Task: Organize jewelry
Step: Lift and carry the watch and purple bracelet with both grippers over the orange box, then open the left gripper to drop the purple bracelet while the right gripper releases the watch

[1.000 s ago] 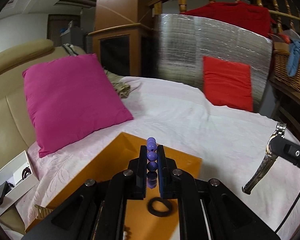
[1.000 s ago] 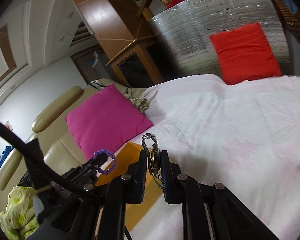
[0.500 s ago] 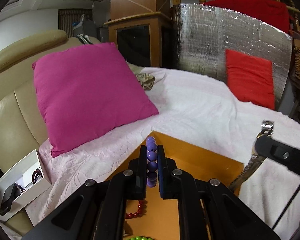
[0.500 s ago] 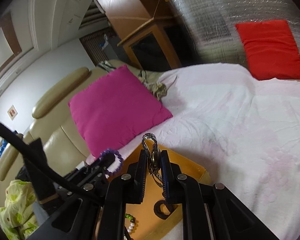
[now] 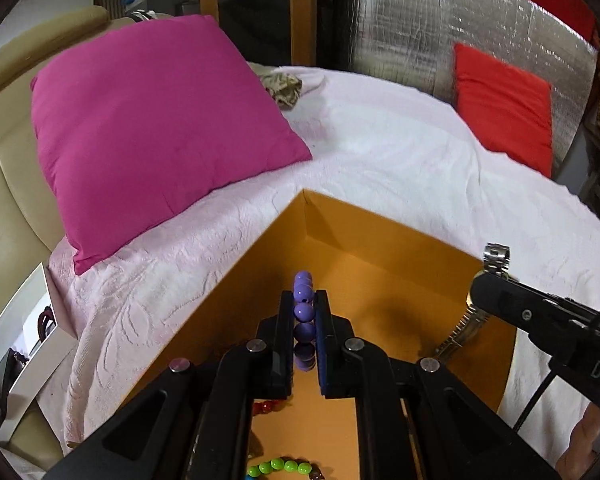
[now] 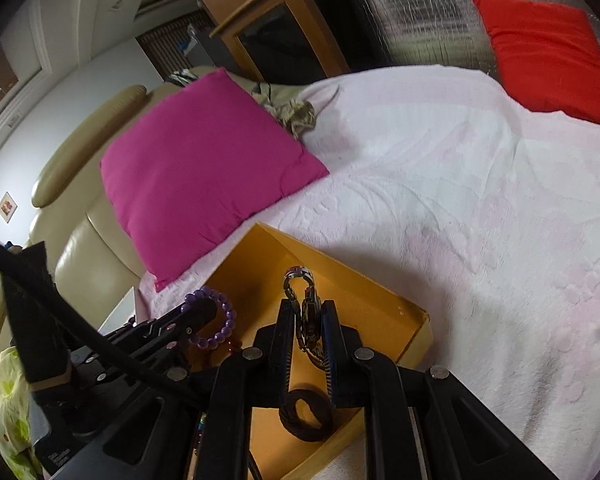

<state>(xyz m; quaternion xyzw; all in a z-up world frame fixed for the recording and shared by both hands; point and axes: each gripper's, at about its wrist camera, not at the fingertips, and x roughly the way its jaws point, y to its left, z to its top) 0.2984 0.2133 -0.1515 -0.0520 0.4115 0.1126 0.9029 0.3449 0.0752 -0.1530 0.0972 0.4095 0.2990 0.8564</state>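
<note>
An open orange box (image 5: 380, 240) lies on the white bedspread; it also shows in the right wrist view (image 6: 364, 292). My left gripper (image 5: 304, 300) is shut on a purple bead bracelet (image 5: 303, 312) and holds it over the box; the bracelet also shows in the right wrist view (image 6: 220, 320). My right gripper (image 6: 308, 308) is shut on a silver metal watch (image 6: 306, 308) above the box's right side; the watch also shows in the left wrist view (image 5: 466, 320). Inside the box lie a black ring-shaped band (image 6: 304, 416), red beads (image 5: 266, 406) and green beads (image 5: 278, 466).
A magenta pillow (image 5: 152, 128) leans on the beige sofa left of the box. A red cushion (image 5: 504, 104) rests against a silver foil panel at the back right. A white box (image 5: 28, 340) sits low at the left. A crumpled cloth (image 5: 282, 86) lies behind the pillow.
Both grippers have moved forward and down over the orange box, each holding its piece. The box now fills more of both views and its contents show.
</note>
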